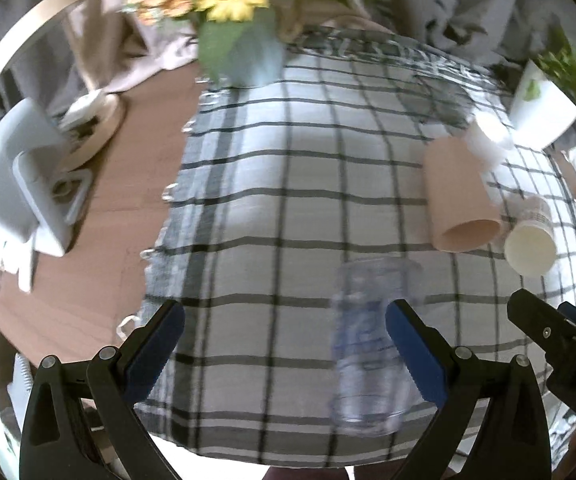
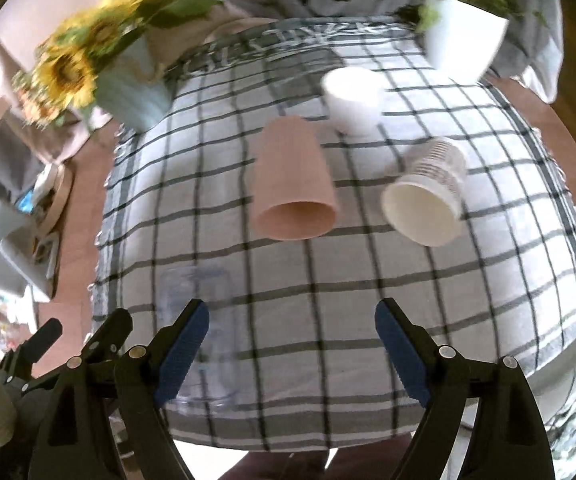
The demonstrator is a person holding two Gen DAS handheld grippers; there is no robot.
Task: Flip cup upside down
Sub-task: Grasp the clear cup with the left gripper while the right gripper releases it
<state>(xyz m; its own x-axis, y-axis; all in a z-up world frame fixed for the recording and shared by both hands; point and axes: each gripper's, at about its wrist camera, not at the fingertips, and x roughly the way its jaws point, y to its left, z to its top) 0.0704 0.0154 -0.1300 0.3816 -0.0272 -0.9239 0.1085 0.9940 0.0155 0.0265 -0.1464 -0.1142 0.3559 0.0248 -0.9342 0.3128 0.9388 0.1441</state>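
Left wrist view. The left gripper (image 1: 283, 340) hangs with its jaws wide apart and nothing between them. A clear plastic cup (image 1: 368, 344) lies on its side on the checked tablecloth (image 1: 271, 184), overlapped by the right-hand blue finger pad (image 1: 416, 352); contact cannot be judged through the blur. Farther right lie a pink cup (image 1: 460, 196) and a white paper cup (image 1: 530, 240), both tipped over, with a white bowl-shaped cup (image 1: 486, 136) behind them. The right gripper (image 1: 560, 332) enters at the edge; its opening cannot be told here.

Right wrist view. The right gripper (image 2: 292, 344) is also spread open and empty. Count: one clear plastic cup (image 2: 195, 312) near the front left, one pink cup (image 2: 294, 196), one white paper cup (image 2: 428, 200), one white bowl-shaped cup (image 2: 354, 98); four vessels. Also one sunflower vase (image 2: 131, 80) and one potted plant (image 2: 464, 36).

Handling, judged: the clear cup looks light, thin-walled and smooth, so it may roll or flex. A gentle hold across mid-body seems safest.
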